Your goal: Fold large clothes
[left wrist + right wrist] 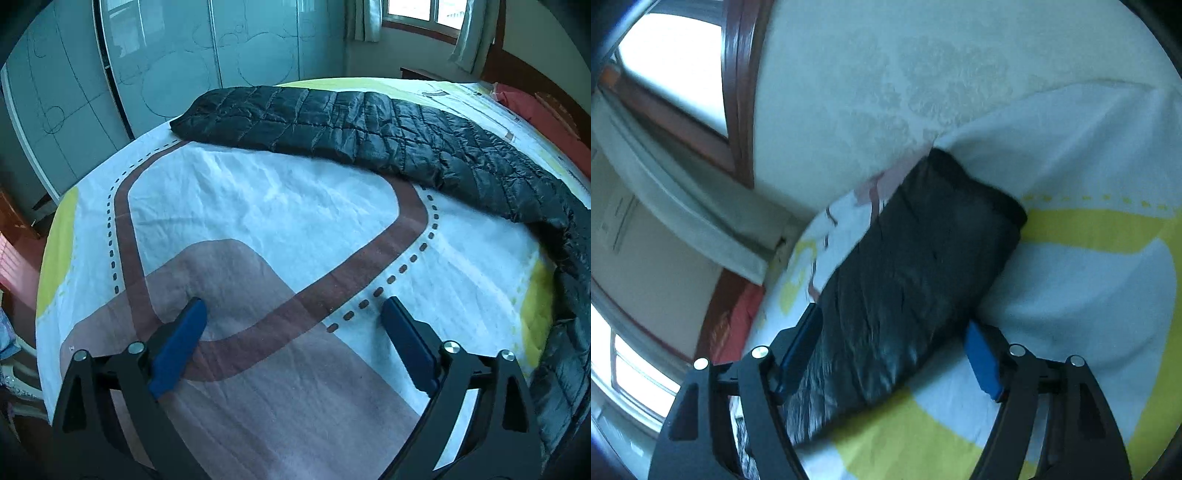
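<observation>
A black quilted jacket, folded into a long strip, lies across the far side of the bed and runs down its right edge. My left gripper hovers open over the patterned sheet, well short of the jacket, with nothing between its blue pads. In the tilted, blurred right wrist view the jacket runs lengthwise between the fingers of my right gripper. The left finger sits against the jacket's edge. The right blue pad stands a little off it, over the sheet.
Frosted sliding wardrobe doors stand beyond the bed's far left edge. A curtained window is at the back right. A red pillow lies at the head of the bed. Floor and clutter show past the left bed edge.
</observation>
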`<state>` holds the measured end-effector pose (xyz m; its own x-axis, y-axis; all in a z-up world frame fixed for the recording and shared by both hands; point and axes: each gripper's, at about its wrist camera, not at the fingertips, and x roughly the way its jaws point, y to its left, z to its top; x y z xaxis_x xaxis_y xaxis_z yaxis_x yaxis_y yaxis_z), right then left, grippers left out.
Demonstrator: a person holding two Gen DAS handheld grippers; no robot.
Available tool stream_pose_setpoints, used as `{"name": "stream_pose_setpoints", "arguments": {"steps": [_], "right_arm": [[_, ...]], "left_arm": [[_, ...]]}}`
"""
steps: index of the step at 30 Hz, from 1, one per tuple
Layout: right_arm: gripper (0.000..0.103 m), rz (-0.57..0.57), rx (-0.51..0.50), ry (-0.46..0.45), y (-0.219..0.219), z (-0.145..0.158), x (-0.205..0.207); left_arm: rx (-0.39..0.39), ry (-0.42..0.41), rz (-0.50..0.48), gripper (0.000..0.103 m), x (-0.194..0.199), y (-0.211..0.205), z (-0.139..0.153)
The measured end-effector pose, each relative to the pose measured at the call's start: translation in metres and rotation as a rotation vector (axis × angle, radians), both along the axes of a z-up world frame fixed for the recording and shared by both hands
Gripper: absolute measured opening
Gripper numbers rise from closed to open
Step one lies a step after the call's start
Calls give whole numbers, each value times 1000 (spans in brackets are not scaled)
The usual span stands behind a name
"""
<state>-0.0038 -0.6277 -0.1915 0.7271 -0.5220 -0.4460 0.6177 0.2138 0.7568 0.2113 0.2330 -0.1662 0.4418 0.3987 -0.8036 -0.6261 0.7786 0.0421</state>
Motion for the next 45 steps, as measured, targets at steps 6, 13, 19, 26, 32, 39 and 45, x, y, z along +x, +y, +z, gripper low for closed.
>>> {"name": "stream_pose_setpoints", "arguments": {"steps": [6, 13, 19, 26, 32, 39, 45], "right_arm": [[17, -4, 26, 102, -19, 0, 11], [9, 90, -174, 133, 14, 63, 47], [9, 293, -390, 152, 102, 125, 118], [9, 594, -552, 222, 236, 148, 232], [9, 833, -599, 266, 343, 134, 304], [9, 1030, -607, 328, 438, 107, 349], [9, 1161, -634, 408, 485, 84, 373]], "left_arm": [[4, 7, 6, 101, 3, 4, -1], [17, 6, 6, 101, 5, 5, -1], [22, -3, 6, 101, 4, 5, -3], [34, -10, 5, 101, 3, 3, -5], [31, -24, 4, 101, 1, 4, -6], [32, -30, 4, 101, 1, 4, -6], [33, -35, 4, 101, 1, 4, -6]]}}
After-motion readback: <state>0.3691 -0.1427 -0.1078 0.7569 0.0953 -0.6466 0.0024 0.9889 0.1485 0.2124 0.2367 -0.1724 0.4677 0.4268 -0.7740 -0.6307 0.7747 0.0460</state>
